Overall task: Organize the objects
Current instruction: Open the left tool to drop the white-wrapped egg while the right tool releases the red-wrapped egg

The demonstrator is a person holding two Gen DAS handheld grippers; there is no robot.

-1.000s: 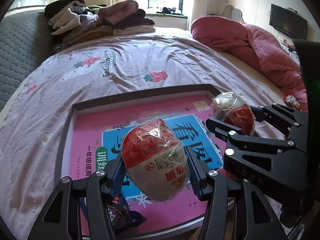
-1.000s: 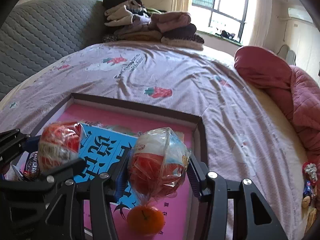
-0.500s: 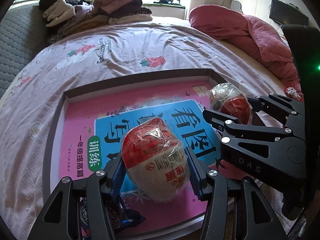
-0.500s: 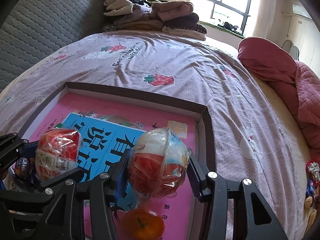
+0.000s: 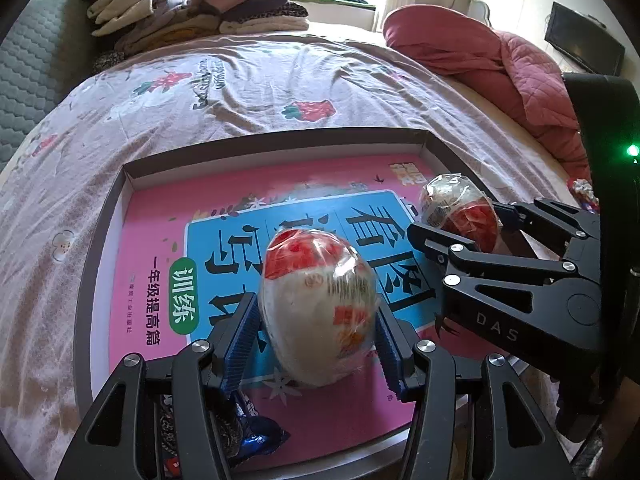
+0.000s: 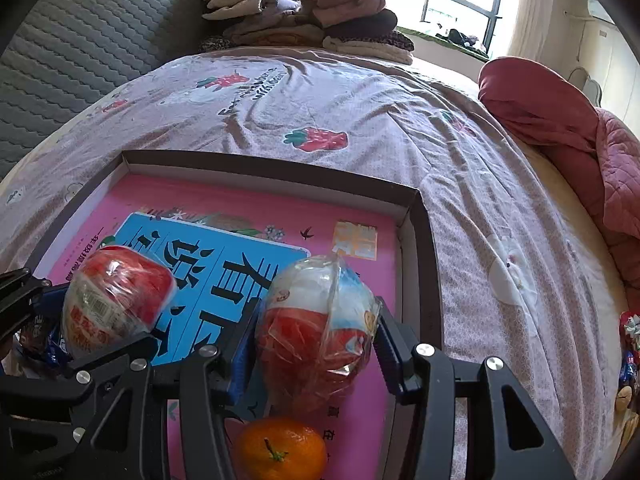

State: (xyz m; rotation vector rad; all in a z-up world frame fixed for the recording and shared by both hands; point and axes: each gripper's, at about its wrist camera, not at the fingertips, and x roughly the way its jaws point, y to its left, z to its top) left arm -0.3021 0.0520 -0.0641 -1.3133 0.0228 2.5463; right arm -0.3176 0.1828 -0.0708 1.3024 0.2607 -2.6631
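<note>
My left gripper (image 5: 316, 340) is shut on a red-and-white wrapped egg-shaped snack (image 5: 316, 312), held over a shallow box (image 5: 280, 142) whose floor is a pink and blue book (image 5: 248, 232). My right gripper (image 6: 316, 348) is shut on a second wrapped egg-shaped snack (image 6: 316, 328), over the box's right side (image 6: 420, 240). Each gripper shows in the other's view: the right gripper (image 5: 460, 224) and the left one's snack (image 6: 116, 304). An orange tangerine (image 6: 280, 448) lies in the box below the right gripper. A blue-wrapped snack (image 5: 248, 432) lies at the near left corner.
The box sits on a bed with a strawberry-print sheet (image 5: 240, 92). Folded clothes (image 5: 192, 12) are piled at the far end. A red quilt (image 5: 500, 68) lies at the right. A padded grey headboard (image 6: 80, 48) is on the left. Small wrapped sweets (image 6: 628, 344) lie beside the bed edge.
Both grippers have risen and tilted down with their snacks still held, so more of the box and book shows. The left snack has turned in the jaws, its white end facing me.
</note>
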